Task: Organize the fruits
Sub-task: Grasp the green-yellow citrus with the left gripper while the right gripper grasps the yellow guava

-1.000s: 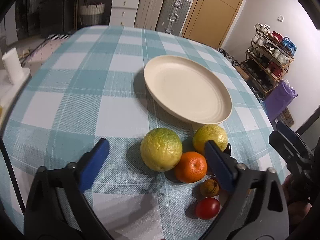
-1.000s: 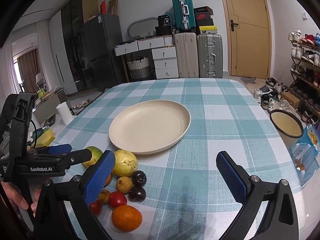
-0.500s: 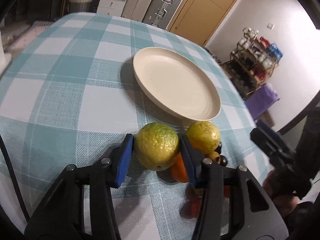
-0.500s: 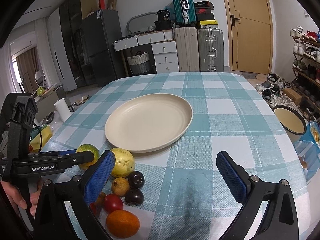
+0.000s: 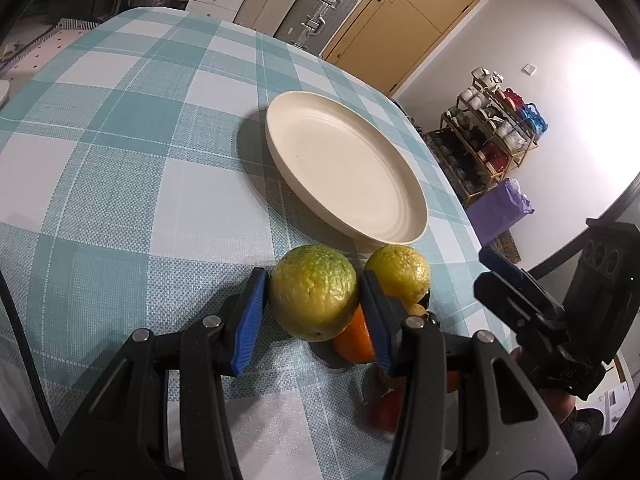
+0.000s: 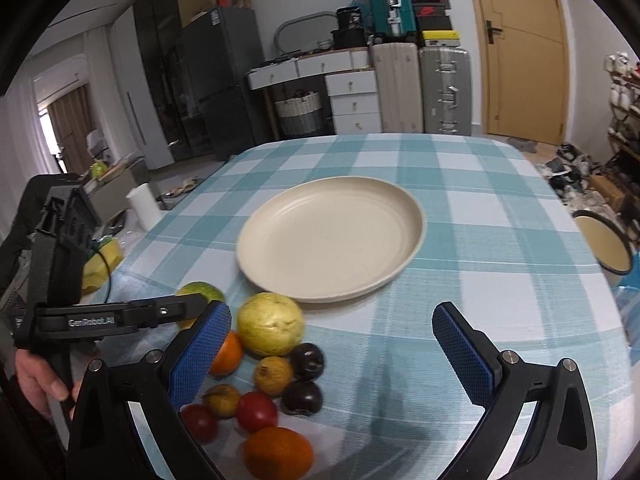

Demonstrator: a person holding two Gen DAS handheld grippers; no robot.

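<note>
Greenish-yellow citrus [image 5: 313,297] heads a fruit cluster beside the empty cream plate [image 5: 412,229]

Behind the surface [image 6: 500,240], covered with a teal-and-white checked cloth, stands a white chest of drawers [image 6: 352,100] next to two upright suitcases [image 6: 420,88]. A wooden door [image 6: 520,52] is at the right, a dark fridge [image 6: 224,80] at the left. The walls are white.
</note>
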